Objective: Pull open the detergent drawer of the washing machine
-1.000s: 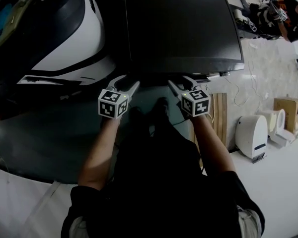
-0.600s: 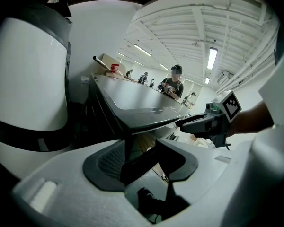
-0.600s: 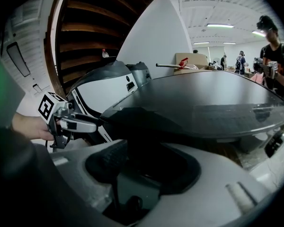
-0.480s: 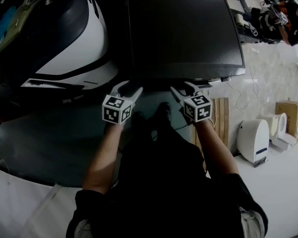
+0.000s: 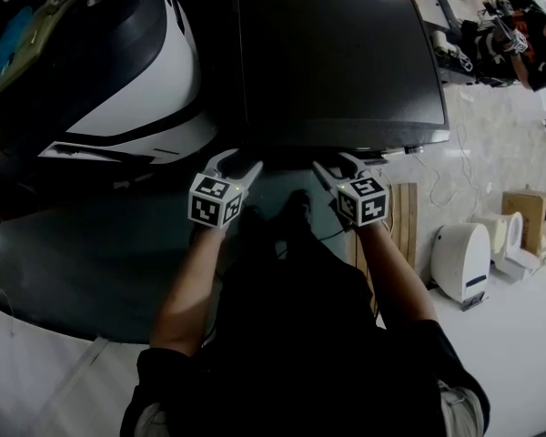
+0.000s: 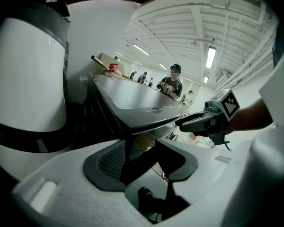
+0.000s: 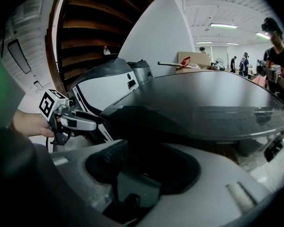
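Head view: left claw point(image 5: 238, 159) and right claw point(image 5: 332, 160) hover side by side at the near edge of the dark-topped washing machine point(image 5: 337, 53). Both are spread wide and empty. No detergent drawer discernible, probably on the front face under that edge. Looks like a ready stance before reaching.

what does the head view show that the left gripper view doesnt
Only the head view: the person's forearms, plus the small white appliance and the cardboard box on the floor. Only the left gripper view: the ceiling lights and people standing beyond the machine. Both: the machine's dark top, the white and black machine beside it, and the right gripper.
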Available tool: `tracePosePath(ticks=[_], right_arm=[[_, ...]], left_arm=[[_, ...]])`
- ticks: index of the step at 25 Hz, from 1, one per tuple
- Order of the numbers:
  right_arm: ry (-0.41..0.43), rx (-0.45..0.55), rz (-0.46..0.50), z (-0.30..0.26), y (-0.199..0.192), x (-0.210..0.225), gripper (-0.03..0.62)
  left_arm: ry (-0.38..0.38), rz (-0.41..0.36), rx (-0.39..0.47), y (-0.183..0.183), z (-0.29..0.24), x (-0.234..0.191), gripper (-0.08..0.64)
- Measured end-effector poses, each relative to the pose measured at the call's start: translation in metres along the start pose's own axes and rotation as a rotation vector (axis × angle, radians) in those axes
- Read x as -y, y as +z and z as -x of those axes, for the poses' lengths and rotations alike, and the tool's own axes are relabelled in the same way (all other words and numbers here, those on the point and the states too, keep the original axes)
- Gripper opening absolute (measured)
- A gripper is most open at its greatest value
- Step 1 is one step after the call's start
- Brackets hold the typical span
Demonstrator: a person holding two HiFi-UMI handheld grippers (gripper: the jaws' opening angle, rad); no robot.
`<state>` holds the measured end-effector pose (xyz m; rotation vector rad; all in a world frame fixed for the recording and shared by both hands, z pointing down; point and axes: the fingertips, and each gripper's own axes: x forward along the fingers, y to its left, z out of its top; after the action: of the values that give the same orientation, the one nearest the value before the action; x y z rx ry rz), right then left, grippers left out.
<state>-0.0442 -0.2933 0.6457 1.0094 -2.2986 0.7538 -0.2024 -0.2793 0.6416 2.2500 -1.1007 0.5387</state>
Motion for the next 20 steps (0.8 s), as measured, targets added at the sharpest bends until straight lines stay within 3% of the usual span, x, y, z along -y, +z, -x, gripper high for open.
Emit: tracePosePath(ticks=[13, 20], right_arm=[[-0.010, -0.019, -0.001, 0.012, -0.015, -0.011, 0.206], [-0.027, -0.045, 0.025, 0.012, -0.016, -0.012, 0.206]], left_arm=[[-0.042, 0.010, -0.007, -0.012, 0.011, 0.015, 0.202], [-0.053, -0.047, -0.032, -0.016, 0.013, 0.011, 0.202]])
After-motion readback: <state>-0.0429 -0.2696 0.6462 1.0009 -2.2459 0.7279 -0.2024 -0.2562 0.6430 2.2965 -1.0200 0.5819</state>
